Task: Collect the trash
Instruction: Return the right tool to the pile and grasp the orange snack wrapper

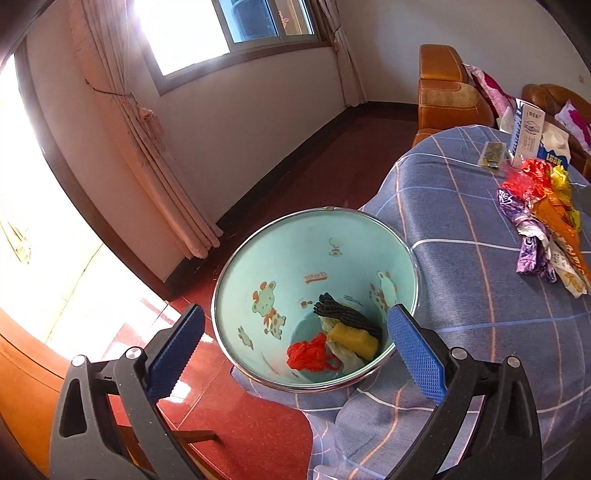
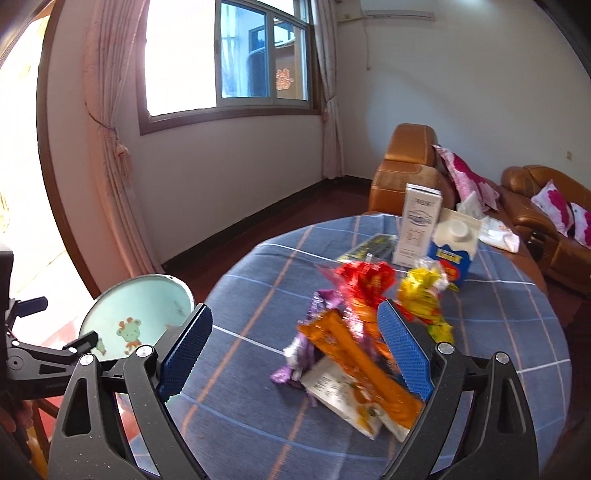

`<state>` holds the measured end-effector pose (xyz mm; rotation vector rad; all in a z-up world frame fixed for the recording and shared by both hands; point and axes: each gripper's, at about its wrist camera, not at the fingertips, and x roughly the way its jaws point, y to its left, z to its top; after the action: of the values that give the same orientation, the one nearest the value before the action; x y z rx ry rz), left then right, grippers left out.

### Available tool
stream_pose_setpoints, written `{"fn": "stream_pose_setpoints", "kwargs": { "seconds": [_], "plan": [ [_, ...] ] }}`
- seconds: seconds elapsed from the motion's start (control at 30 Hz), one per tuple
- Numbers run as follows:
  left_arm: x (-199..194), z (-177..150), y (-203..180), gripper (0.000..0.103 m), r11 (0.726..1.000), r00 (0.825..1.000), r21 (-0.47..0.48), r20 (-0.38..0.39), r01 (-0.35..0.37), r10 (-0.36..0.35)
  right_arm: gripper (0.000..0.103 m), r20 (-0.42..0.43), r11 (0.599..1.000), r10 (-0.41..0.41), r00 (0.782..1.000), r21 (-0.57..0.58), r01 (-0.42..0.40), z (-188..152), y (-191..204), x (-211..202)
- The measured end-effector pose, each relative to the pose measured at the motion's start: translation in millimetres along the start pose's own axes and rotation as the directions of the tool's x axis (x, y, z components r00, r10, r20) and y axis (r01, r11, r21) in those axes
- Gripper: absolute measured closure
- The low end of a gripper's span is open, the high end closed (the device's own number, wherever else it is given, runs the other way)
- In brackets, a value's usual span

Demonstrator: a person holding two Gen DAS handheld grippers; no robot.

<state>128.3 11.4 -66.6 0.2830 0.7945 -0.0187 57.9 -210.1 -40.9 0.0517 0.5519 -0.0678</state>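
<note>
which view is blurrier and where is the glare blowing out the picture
Right wrist view: the wrapper pile on the table is smeared by motion blur, and the window and left edge are washed out white. Left wrist view: sharper, the bin is crisp, but the window and sunlit floor at left are blown out. Both bend straight lines, fisheye style.

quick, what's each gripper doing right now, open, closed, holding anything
Left gripper: open, empty, above the trash bin.
Right gripper: open, holding nothing, facing the wrapper pile on the table.
</note>
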Motion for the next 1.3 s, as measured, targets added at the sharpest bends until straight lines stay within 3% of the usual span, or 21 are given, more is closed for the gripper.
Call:
{"fn": "stream_pose_setpoints", "kwargs": {
  "seconds": [0.3,0.43,0.5,0.57,0.8,0.93,1.03,1.23,1.3],
  "plan": [
    [-15,-13,-32,0.006,0.992,0.992,0.026,0.032,0.122,-0.123,0.012,-0.067,0.987,-0.142,0.988,0.067,0.146,-36,-82,-18],
    [-15,-18,-52,0.006,0.981,0.982,0.040,0.014,0.189,-0.189,0.013,-0.092,0.984,-0.159,0.983,0.066,0.165,-51,-100,-25],
    [-14,-22,-61,0.006,0.973,0.974,0.046,0.000,0.225,-0.225,0.016,-0.110,0.985,-0.150,0.983,0.065,0.158,-56,-104,-23],
    [-13,-26,-70,0.006,0.969,0.970,0.059,-0.013,0.241,-0.241,0.029,-0.128,0.988,-0.132,0.983,0.058,0.140,-56,-105,-18],
    [-15,-24,-72,0.006,0.967,0.969,0.052,-0.007,0.249,-0.248,0.042,-0.154,0.999,-0.032,0.988,0.003,0.033,-46,-93,7],
    [-16,-19,-65,0.006,0.970,0.970,0.034,-0.004,0.242,-0.242,0.049,-0.197,0.999,0.029,0.980,-0.038,-0.037,-41,-80,30],
    [-15,-17,-63,0.006,0.972,0.973,0.028,-0.005,0.233,-0.232,0.051,-0.246,0.995,0.071,0.967,-0.054,-0.087,-43,-74,46],
    [-11,-15,-66,0.006,0.973,0.973,0.026,-0.018,0.230,-0.230,0.051,-0.293,0.994,0.080,0.953,-0.044,-0.097,-47,-74,65],
    [-10,-14,-68,0.006,0.972,0.973,0.029,-0.019,0.233,-0.232,0.074,-0.296,0.994,0.081,0.952,-0.051,-0.100,-47,-74,62]
  ]
}}
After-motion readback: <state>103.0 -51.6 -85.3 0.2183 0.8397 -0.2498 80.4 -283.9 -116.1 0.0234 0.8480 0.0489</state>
